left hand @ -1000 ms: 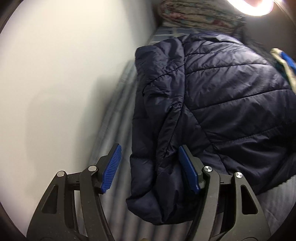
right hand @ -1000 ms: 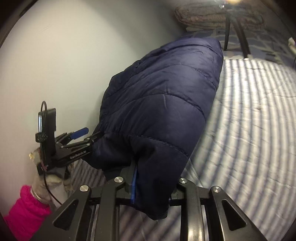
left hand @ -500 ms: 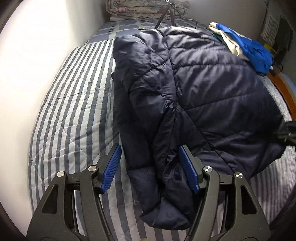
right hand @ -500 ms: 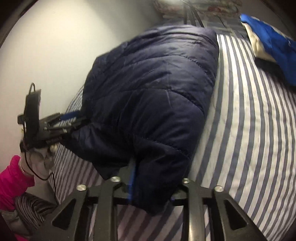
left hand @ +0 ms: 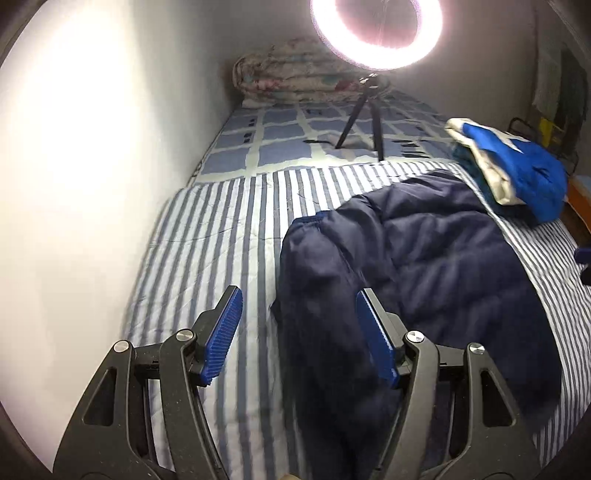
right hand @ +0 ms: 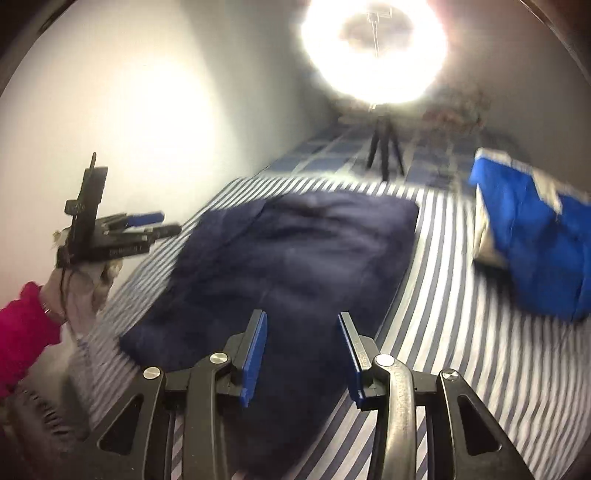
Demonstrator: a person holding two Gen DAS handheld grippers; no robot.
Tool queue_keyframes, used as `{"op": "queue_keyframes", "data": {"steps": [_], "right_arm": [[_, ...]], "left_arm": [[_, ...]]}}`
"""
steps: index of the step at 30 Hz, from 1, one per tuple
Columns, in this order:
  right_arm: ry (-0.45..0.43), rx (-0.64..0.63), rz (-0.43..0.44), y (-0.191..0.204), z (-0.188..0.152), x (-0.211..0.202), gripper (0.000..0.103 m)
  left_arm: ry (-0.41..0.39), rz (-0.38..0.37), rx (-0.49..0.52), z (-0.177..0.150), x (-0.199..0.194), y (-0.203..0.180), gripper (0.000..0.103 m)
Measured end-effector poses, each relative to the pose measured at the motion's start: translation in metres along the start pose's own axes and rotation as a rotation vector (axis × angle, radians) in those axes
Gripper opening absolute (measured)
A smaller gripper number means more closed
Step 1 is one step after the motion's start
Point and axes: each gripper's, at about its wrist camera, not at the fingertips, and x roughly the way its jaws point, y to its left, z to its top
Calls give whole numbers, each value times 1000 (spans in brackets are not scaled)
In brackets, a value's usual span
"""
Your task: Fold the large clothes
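Striped bed cover (left hand: 207,236) across most of both views, a white wall (left hand: 92,166) along its left edge. Navy quilted jacket (right hand: 280,258) folded flat on the stripes, long axis running from the near edge of the bed toward the far end where the ring light (left hand: 376,33) stands on its tripod (left hand: 364,122); narrower end nearest the cameras. Blue and cream garment (right hand: 532,236) heaped to the jacket's right, well apart. Rolled floral quilt (left hand: 295,79) at the bed's far end. Left gripper (left hand: 299,332) raised over the jacket's left edge, blue pads wide apart, nothing pinched. Right gripper (right hand: 303,354) above the near end, jaws opening, pads clear of the fabric. Pink sleeve (right hand: 22,332) behind the left hand (right hand: 85,288).
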Motion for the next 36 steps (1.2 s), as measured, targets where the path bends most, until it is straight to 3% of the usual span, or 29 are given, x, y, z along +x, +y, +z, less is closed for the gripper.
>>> {"op": "queue_keyframes", "data": {"steps": [2,5,10,12,16,19,21,23,25,27,29,30,36], "right_arm": [[-35,-25,-25,0,18,22,41],[-62,-2,-58,-7,38,64,41],[40,24,-118,-24,59,145,40],[84,73,-88,-32,59,164,40],[135,70,-101,-30,58,181,40],[143,30,-131,-21,65,169,40],[105,36,-98,-19,67,147,51],[52,30,-81,-19,63,117,82],[-3,23,-63,-19,52,85,84],[8,37,-17,-24,39,68,87],[32,62,31,-31,24,57,99],[44,84,45,-36,14,51,99],[102,266,98,-72,-33,54,101]], "left_arm": [[10,48,4,8,25,-1,67],[37,46,-57,7,53,4,67],[72,38,-99,1,83,16,67],[108,21,-123,-5,98,23,67],[153,-11,-166,-10,114,30,68],[148,-33,-219,-5,99,43,68],[139,-102,-267,-3,81,56,68],[150,-218,-345,-4,62,72,68],[152,-305,-420,-9,48,86,73],[177,-421,-534,-20,42,103,78],[217,-547,-641,-32,45,113,78],[231,-583,-673,-36,47,116,78],[326,-662,-692,-55,67,97,78]]}}
